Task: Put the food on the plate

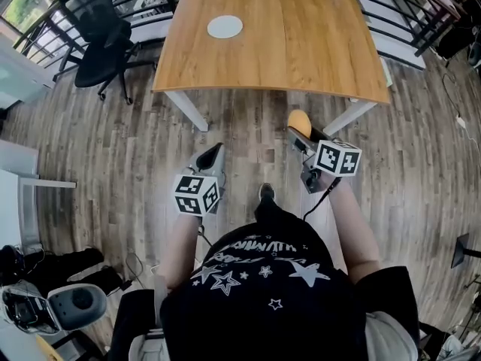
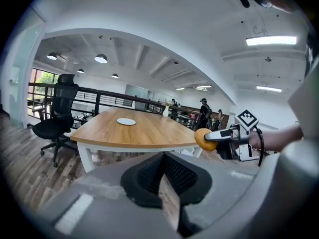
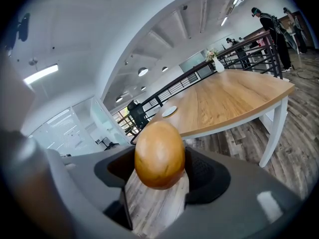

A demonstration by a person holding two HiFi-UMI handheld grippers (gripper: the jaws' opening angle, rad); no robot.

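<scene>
A golden-brown bread roll (image 1: 299,119) (image 3: 159,153) sits between the jaws of my right gripper (image 1: 298,128) (image 3: 159,169), which is shut on it. It hangs over the wooden floor, just short of the near edge of the wooden table (image 1: 278,47) (image 3: 229,101). A small white plate (image 1: 225,26) (image 2: 126,121) (image 3: 169,111) lies on the table's left half. My left gripper (image 1: 217,150) (image 2: 162,158) is level with the right one and to its left, jaws shut and empty. The left gripper view also shows the roll (image 2: 205,139) in the right gripper (image 2: 219,135).
A black office chair (image 1: 101,36) (image 2: 57,118) stands left of the table. A white vase (image 2: 165,111) (image 3: 218,66) is at the table's far edge. Black railings (image 1: 398,21) run behind and right of it. People (image 3: 271,29) stand far off. White table legs (image 1: 188,110) are ahead.
</scene>
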